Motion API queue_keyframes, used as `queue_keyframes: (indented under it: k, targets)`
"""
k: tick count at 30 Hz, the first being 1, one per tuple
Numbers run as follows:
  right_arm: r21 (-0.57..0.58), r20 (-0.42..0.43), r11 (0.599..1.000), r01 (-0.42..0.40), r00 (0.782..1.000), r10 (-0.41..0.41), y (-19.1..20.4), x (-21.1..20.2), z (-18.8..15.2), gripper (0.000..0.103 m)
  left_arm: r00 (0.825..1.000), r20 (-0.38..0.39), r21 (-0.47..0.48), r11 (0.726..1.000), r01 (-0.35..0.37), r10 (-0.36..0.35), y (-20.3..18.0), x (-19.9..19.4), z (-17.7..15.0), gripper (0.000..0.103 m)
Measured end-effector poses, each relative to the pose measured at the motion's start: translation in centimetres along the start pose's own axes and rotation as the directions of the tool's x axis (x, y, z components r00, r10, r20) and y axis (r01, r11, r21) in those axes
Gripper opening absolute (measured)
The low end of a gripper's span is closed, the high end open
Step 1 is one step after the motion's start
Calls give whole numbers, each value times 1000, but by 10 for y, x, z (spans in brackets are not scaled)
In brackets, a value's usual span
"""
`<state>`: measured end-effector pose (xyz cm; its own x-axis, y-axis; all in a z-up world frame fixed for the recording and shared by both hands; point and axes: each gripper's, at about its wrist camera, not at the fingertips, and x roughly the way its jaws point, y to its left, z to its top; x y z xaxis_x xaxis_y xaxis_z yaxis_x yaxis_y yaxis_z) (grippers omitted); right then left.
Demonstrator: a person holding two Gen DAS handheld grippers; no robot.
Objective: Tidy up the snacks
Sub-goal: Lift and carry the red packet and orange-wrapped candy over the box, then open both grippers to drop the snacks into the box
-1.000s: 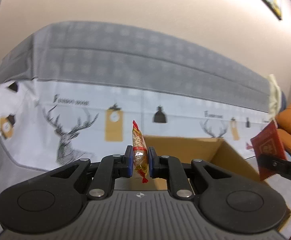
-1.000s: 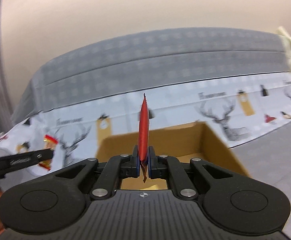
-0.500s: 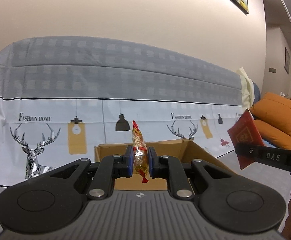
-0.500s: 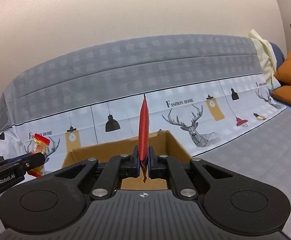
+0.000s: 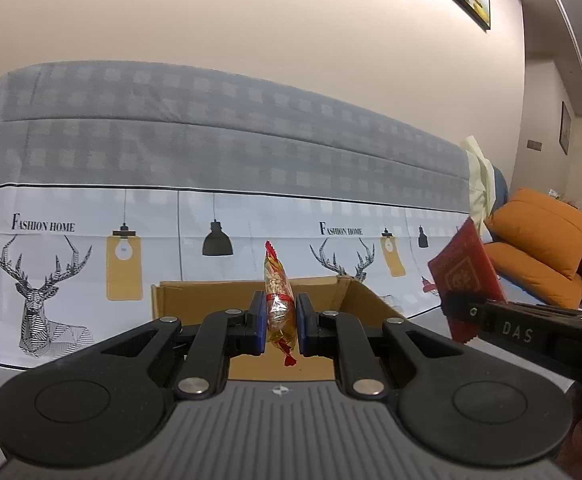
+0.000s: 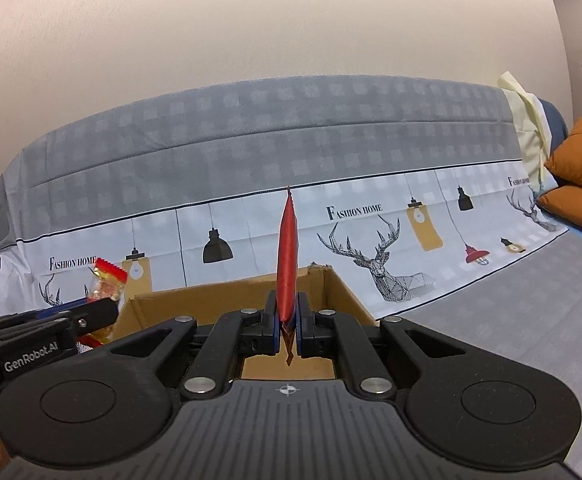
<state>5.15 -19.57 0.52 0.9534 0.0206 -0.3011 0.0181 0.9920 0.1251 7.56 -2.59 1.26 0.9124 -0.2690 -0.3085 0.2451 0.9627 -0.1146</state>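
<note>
Nearest the lens in the left wrist view, the left gripper [image 5: 278, 318] has its blue-padded fingers [image 5: 257, 322] pinching a small clear packet of pale nuts with red and yellow twisted ends [image 5: 278, 304]; the packet stands upright between the pads, its lower tail hanging below them. In the right wrist view the right gripper [image 6: 288, 322] has its fingers nearly pressed together on a flat red foil sachet [image 6: 287, 256], seen edge-on and rising straight up from the pads.

Just beyond both sets of fingertips sits an open brown cardboard box [image 5: 195, 294], flaps up, its near wall hidden by the gripper bodies. Both snacks are held in the air on the near side of this box, the nut packet toward its left side and the red sachet toward its right. As far as the little visible floor of the box shows, it looks bare, though most of the inside is hidden.

Behind the box hangs a grey and white printed cloth with deer and lamps [image 5: 71, 248], and to the right of the box lie orange cushions [image 5: 539, 236].

As a judgement, the picking step is done for these two snacks and the placing is not: both still need carrying over the box rim and releasing inside. Whether other snacks remain elsewhere cannot be told.
</note>
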Motion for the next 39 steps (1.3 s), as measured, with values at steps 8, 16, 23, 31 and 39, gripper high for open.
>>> queue_keyframes:
  k: [8,16,23,31,39]
  targets:
    - [-8,-5,1000,14,1000,-14,3,0,-1,7,1000,-6,-10,1000,19,-19,-5,4,0,16]
    - [-14,-8,1000,19,1000,-19,5,2,-2,8,1000,-9,-17,999,27,-27,-5,7,-1,16]
    - [-14,-11,1000,22,1000,-22,5,2,-2,8,999,-10,-22,999,32,-33,-6,9,-1,16]
    - [-17,-11,999,27,1000,-27,3,2,-2,8,999,-12,-26,999,36,-36,-7,10,-1,16]
    - [-18,-11,999,27,1000,-27,4,2,-2,8,999,-14,-27,999,37,-38,-9,10,-2,16]
